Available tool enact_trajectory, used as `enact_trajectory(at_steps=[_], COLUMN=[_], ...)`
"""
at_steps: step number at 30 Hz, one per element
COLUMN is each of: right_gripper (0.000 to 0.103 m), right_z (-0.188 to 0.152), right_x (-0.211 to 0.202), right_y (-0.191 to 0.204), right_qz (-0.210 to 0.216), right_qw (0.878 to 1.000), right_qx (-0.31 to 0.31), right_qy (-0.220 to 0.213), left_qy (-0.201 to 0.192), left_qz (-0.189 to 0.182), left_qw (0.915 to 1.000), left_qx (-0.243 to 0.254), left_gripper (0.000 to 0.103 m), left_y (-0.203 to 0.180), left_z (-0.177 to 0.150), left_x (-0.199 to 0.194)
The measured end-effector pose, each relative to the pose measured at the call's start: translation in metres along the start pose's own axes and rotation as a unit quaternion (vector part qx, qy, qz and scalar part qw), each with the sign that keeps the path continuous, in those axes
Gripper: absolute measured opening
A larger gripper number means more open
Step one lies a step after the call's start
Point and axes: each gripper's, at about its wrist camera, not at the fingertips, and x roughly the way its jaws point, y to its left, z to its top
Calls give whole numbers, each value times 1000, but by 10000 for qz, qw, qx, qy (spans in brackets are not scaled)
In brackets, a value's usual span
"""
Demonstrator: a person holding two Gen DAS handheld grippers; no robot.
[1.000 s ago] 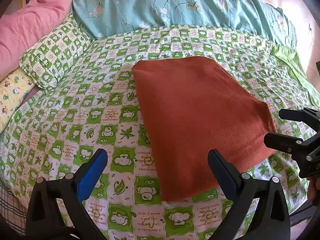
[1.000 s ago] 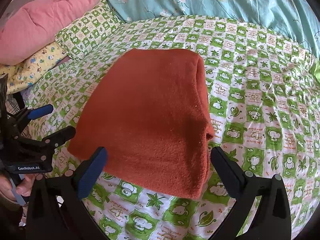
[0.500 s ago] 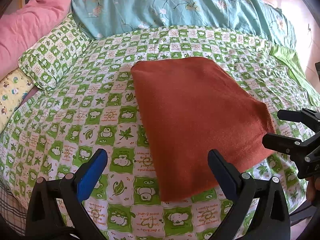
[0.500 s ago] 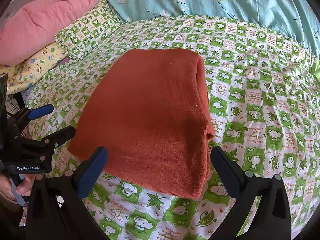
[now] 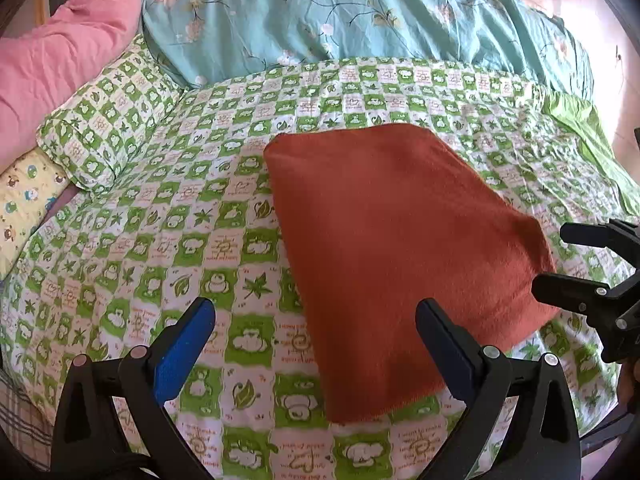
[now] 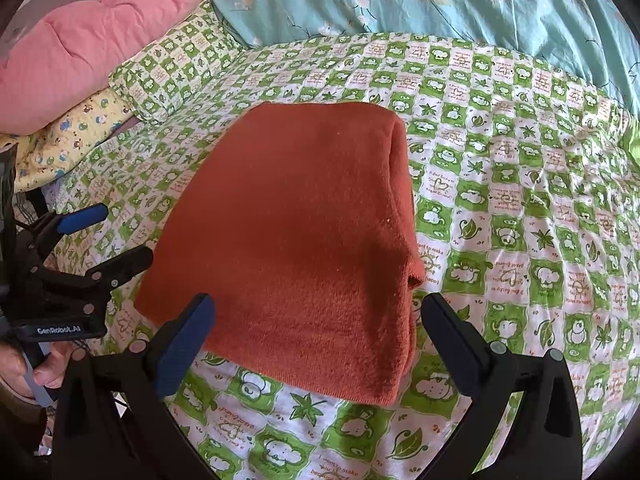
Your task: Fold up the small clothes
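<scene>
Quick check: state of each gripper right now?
Left gripper: open, holding nothing, above the green-and-white checked bedsheet.
Right gripper: open, holding nothing, at the folded rust-orange cloth.

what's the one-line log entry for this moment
cloth: folded, on bed | left gripper: open, empty | right gripper: open, empty

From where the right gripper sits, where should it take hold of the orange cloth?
Grip the near right corner of the orange cloth, coming in low from the near edge. The layers show as a stacked fold along that right side, and the right gripper, fingers open, already straddles it.
</scene>
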Motion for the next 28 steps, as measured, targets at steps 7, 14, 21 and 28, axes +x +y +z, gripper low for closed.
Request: enact_trajectory(at_steps=[7, 14, 21, 28], right_gripper=[102, 102, 102, 102], right_z=[4, 5, 9, 10], right_x=[7, 12, 8, 8], right_y=[-5, -8, -13, -14], right_qz=[2, 45, 66, 102], right_qw=[9999, 9998, 9996, 9996], right_qx=[161, 186, 242, 255], right_qy=[-13, -7, -103, -107], left_qy=[44, 110, 197, 230], left_qz=[-14, 89, 91, -28], left_qw=[10000, 9999, 9996, 9995], left_qx=[-49, -33, -181, -199], left_gripper=[101, 99, 98, 98], left_y=[2, 2, 6, 4], left_z=[6, 8, 14, 19], left_x=[8, 19, 27, 25])
